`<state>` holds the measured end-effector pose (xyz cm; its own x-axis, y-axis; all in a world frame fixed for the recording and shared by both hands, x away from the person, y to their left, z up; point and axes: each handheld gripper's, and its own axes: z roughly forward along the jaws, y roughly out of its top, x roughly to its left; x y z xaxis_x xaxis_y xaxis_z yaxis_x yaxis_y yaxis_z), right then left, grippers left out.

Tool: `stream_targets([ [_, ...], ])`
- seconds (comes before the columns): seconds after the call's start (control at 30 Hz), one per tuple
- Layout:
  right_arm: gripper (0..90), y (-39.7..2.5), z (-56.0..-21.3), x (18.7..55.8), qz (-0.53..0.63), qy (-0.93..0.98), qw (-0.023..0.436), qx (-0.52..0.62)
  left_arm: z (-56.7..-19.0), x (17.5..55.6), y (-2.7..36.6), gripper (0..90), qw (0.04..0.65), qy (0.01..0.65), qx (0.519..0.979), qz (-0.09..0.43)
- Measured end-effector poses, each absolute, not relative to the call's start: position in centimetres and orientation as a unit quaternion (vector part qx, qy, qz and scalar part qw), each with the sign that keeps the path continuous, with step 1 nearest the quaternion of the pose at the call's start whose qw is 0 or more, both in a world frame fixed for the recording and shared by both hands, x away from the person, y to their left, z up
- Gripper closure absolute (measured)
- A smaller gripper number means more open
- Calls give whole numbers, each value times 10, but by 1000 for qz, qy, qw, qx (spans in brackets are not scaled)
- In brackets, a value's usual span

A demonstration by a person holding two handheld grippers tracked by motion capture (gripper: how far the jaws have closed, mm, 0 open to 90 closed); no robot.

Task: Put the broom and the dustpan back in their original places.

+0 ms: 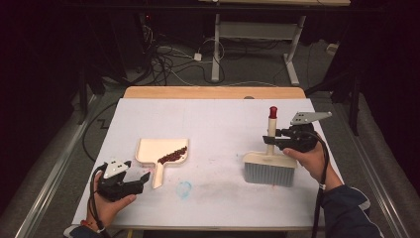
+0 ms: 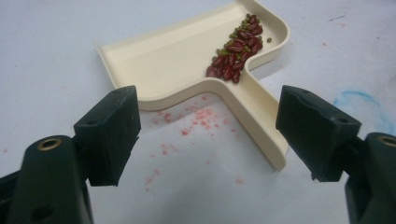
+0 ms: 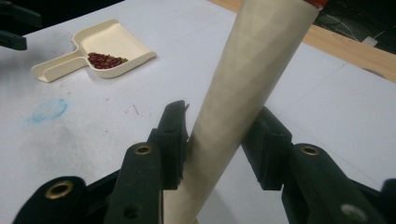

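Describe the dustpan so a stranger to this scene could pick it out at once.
On the white table, look left of centre, just ahead of the left gripper. The dustpan lies flat there, cream plastic with a short handle pointing at the person. It alone holds a streak of dark red beans; the brush stands far right.

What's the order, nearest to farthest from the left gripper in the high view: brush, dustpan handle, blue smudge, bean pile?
From the left gripper, in the high view:
1. Dustpan handle, just right of the jaws.
2. Bean pile, in the pan's back corner, and the blue smudge, right on the table: too close to call.
3. Brush, far right, held by the right gripper.
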<state>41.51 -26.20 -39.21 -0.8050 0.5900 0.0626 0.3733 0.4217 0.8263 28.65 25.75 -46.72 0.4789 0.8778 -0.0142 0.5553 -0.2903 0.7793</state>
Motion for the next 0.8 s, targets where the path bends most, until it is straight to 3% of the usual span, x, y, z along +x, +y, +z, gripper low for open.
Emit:
stream_targets([
  [0.47,551,-247,-417,447,386,831,163,367,-468,289,227,200,363,391,807,253],
  [0.63,465,-242,-425,456,367,817,199,398,-472,288,223,203,359,385,815,243],
  [0.8,452,-243,-425,457,386,799,219,405,-474,288,222,203,355,383,818,241],
])
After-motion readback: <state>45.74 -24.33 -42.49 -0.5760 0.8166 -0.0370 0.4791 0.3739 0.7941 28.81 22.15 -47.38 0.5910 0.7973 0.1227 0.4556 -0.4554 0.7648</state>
